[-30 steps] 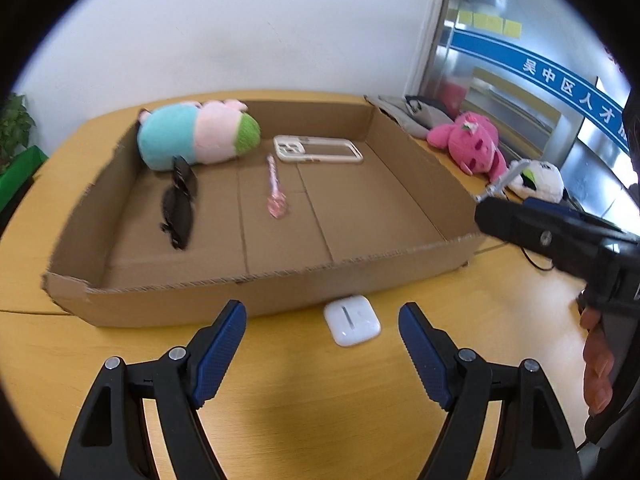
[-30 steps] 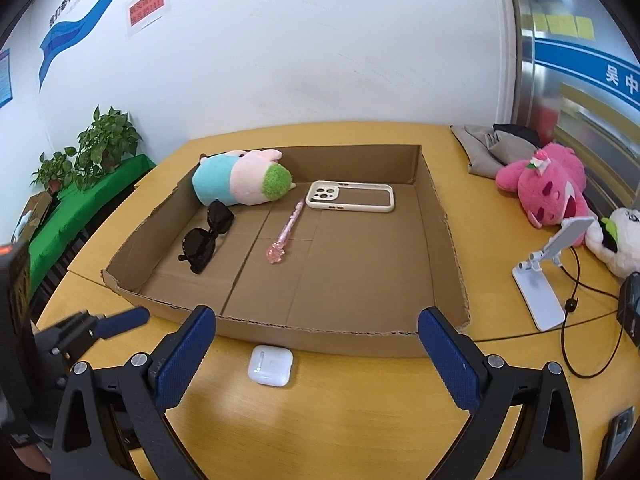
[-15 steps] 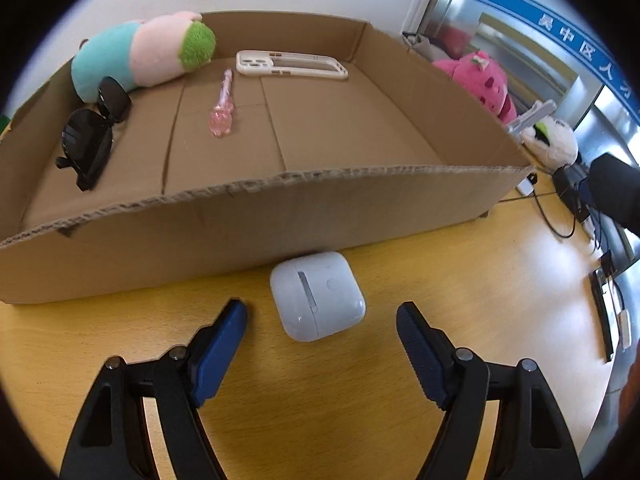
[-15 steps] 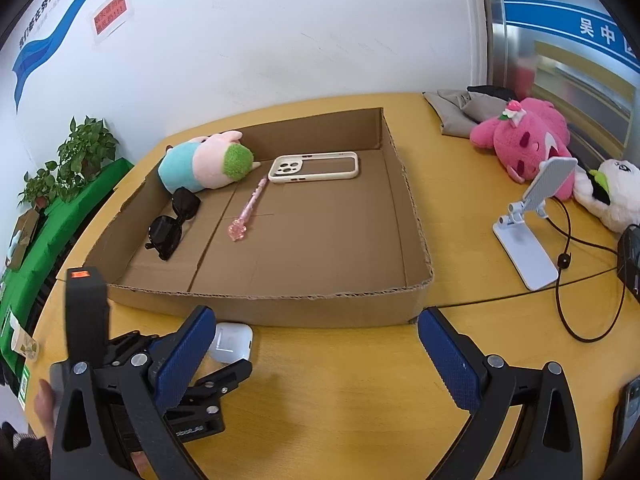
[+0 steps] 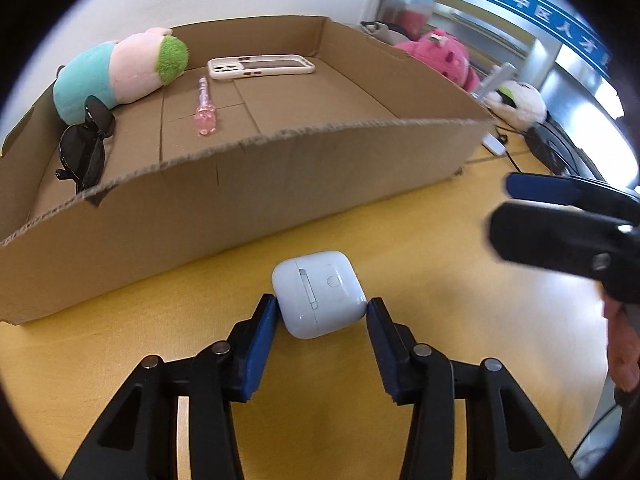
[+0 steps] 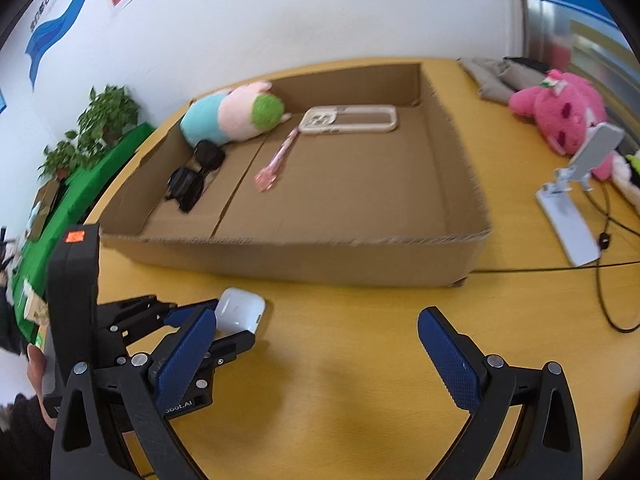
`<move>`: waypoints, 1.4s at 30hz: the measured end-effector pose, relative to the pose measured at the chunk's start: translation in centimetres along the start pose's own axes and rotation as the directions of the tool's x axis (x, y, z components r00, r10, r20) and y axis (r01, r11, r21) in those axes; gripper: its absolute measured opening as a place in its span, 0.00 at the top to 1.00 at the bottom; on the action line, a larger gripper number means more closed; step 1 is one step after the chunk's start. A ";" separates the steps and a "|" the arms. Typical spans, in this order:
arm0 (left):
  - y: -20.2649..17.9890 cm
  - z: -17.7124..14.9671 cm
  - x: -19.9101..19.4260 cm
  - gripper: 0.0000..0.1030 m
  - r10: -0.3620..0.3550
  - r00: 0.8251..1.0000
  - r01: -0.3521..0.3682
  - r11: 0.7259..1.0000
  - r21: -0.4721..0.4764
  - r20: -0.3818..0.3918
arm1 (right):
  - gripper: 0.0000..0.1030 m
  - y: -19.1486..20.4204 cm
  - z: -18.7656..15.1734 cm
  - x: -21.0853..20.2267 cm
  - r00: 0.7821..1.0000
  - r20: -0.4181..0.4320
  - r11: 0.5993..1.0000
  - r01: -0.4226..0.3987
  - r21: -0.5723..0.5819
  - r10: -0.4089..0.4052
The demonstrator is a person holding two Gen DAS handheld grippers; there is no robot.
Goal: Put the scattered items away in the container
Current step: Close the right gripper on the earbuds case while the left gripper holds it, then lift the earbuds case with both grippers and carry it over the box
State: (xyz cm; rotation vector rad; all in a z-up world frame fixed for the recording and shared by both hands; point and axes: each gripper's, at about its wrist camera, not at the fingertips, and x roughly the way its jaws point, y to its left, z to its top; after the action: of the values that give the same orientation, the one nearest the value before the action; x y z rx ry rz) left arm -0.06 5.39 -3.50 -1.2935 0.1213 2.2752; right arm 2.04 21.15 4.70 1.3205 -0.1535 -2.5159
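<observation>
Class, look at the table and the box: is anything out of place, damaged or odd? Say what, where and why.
The white earbud case lies on the table outside the box, in front of its near wall, between the closing left gripper pads, while the other small items lie inside. The box's near rim is ragged, as if torn.

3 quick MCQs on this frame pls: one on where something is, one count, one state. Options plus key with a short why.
1. Where is the white earbud case?
A. in the cardboard box
B. on the table in front of the box
C. on the pink plush

2. How many items lie inside the cardboard box?
A. two
B. four
C. six

3. How do the right gripper fingers stand?
A. wide apart, nothing between them
B. clamped on the phone case
C. clamped on a cable

Key:
1 B: it sits on the wood, between the closing left gripper pads.
2 B: plush toy, sunglasses, pink pen, phone case.
3 A: only bare table shows between its pads.
</observation>
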 end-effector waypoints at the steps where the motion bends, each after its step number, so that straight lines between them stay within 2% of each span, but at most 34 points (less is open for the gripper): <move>1: -0.1 -0.4 -0.3 0.56 -0.007 1.000 0.007 1.000 0.022 0.000 | 0.00 0.3 -0.3 0.7 0.999 -0.027 1.000 -0.023 -0.005 0.023; 6: -0.4 -2.2 -1.3 0.56 -0.042 0.999 0.042 0.995 0.086 0.000 | 0.02 2.3 -2.0 4.1 0.981 -0.158 0.992 -0.117 -0.040 0.109; 8: -0.4 -2.8 -1.6 0.56 -0.047 0.999 0.047 0.994 0.102 0.005 | 0.06 2.9 -2.6 5.3 0.969 -0.200 0.987 -0.157 -0.044 0.145; 11: -0.6 -3.5 -1.9 0.56 -0.050 0.999 0.047 0.992 0.120 0.018 | 0.09 4.2 -3.0 6.1 0.964 -0.219 0.981 -0.174 -0.089 0.151; 16: -0.9 -3.9 -2.0 0.56 -0.046 0.998 0.041 0.990 0.135 0.035 | 0.31 6.5 -3.4 6.5 0.958 -0.251 0.966 -0.189 -0.176 0.142; 18: -1.1 -4.0 -2.1 0.56 -0.042 0.998 0.036 0.990 0.139 0.038 | 0.48 6.9 -3.5 6.6 0.952 -0.262 0.961 -0.210 -0.181 0.159; 24: -1.3 -4.2 -2.3 0.57 -0.033 0.999 0.027 0.991 0.135 0.043 | 0.50 7.0 -3.6 6.5 0.950 -0.267 0.962 -0.214 -0.171 0.164; 30: -2.0 -4.3 -3.5 0.57 0.018 0.997 -0.029 0.987 0.160 0.070 | 0.50 7.9 -3.5 5.9 0.956 -0.252 0.962 -0.198 -0.186 0.148; 36: -2.3 -3.0 -6.4 0.57 0.060 0.988 -0.084 0.983 0.166 0.145 | 0.50 9.2 -1.9 3.3 0.972 -0.182 0.957 -0.190 -0.219 0.151; 42: -2.2 -0.1 -9.4 0.58 0.112 0.968 -0.156 0.969 0.190 0.225 | 0.50 10.6 1.2 0.4 0.985 -0.093 0.948 -0.169 -0.270 0.149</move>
State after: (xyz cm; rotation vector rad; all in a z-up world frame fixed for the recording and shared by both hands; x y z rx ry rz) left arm 4.97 3.54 4.57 -0.9551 0.3692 2.4256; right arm 3.09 10.86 7.49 1.2296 0.1018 -2.2547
